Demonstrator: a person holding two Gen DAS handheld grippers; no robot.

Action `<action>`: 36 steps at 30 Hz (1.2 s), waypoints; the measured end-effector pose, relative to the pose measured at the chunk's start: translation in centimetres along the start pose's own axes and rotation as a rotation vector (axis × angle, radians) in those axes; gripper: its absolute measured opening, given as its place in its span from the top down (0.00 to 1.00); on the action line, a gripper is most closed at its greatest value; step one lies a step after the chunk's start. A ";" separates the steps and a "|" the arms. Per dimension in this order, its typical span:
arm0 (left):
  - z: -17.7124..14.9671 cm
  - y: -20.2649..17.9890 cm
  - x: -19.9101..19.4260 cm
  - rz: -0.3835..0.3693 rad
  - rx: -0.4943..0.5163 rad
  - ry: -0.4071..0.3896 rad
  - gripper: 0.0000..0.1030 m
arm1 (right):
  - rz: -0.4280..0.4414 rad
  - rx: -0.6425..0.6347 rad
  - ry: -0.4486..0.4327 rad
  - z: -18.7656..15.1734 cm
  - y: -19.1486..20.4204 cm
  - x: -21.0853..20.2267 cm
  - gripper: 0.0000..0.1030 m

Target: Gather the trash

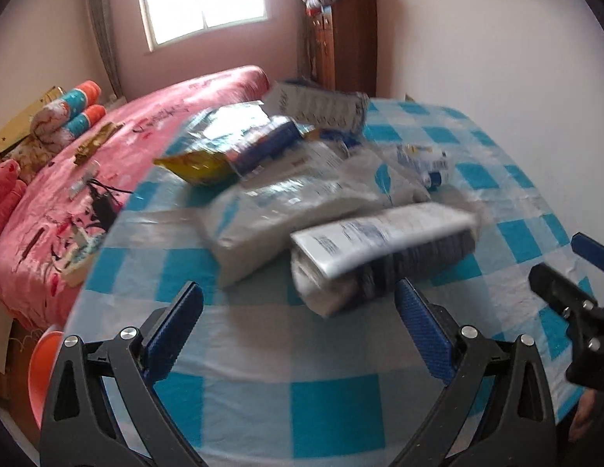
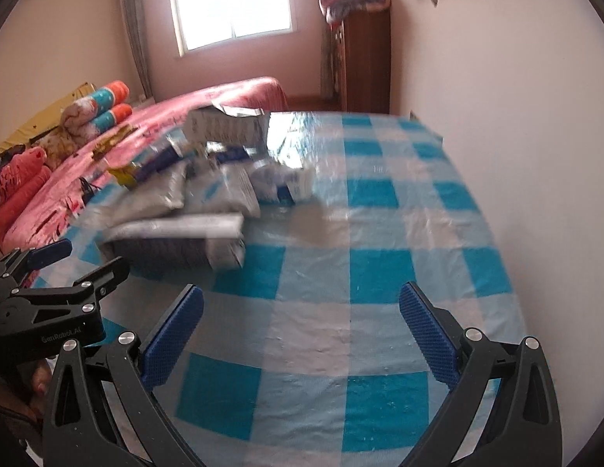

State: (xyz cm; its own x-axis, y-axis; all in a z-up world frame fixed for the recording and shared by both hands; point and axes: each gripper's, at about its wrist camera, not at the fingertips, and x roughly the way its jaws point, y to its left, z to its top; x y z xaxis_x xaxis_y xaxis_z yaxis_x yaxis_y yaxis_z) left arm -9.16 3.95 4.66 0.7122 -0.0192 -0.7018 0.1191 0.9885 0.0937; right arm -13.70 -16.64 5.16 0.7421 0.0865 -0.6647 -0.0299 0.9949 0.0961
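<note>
- Step in hand: approach, nothing picked yet. Trash pile sits on the blue-checked table (image 1: pixel 340 408), far-left part, next to the pink bed (image 1: pixel 107 148).
- Left gripper (image 1: pixel 298 323): jaws spread wide, holding nothing. Nearest piece, a crumpled grey/white wrapper (image 1: pixel 383 249), lies just ahead; gripper's right pad looks v. close to its near edge, can't tell if touching.
- Right gripper (image 2: pixel 302 327): also wide open, empty, over bare cloth; pile is ahead and to its left, apart from it.
- Rest of pile: big whitish plastic bag (image 1: pixel 286 202) behind the wrapper, yellow snack bag (image 1: pixel 196 165) further back-left, white carton (image 1: pixel 321 105) at the far end, small blue/white pack (image 1: pixel 426 163) to the right. Views are motion-blurred, so labels unreadable.
- No bin or trash bag clearly in view; drop-off spot unknown.
- Next move, my guess: left goes fwd a bit so both pads straddle the wrapper, then closes. Soft, crinkly stuff — likely to slip or drag neighbours, so grip a thick fold.
</note>
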 end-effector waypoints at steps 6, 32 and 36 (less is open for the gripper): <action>-0.5 1.6 -2.5 -0.003 -0.018 -0.031 0.04 | 0.004 -0.041 -0.037 0.3 1.6 -2.2 0.04; -1.8 6.5 -11.1 0.088 -0.086 -0.163 0.04 | 0.026 -0.169 -0.205 0.4 6.9 -11.4 0.04; -1.9 6.4 -11.4 0.091 -0.081 -0.167 0.04 | 0.018 -0.171 -0.233 0.5 7.0 -12.3 0.04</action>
State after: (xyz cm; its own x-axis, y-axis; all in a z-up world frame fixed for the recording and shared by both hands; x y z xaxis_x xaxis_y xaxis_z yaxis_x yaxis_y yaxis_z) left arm -17.86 10.78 11.93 0.8232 0.0531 -0.5653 -0.0026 0.9960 0.0898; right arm -22.68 -10.72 14.36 0.8736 0.1099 -0.4740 -0.1423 0.9893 -0.0330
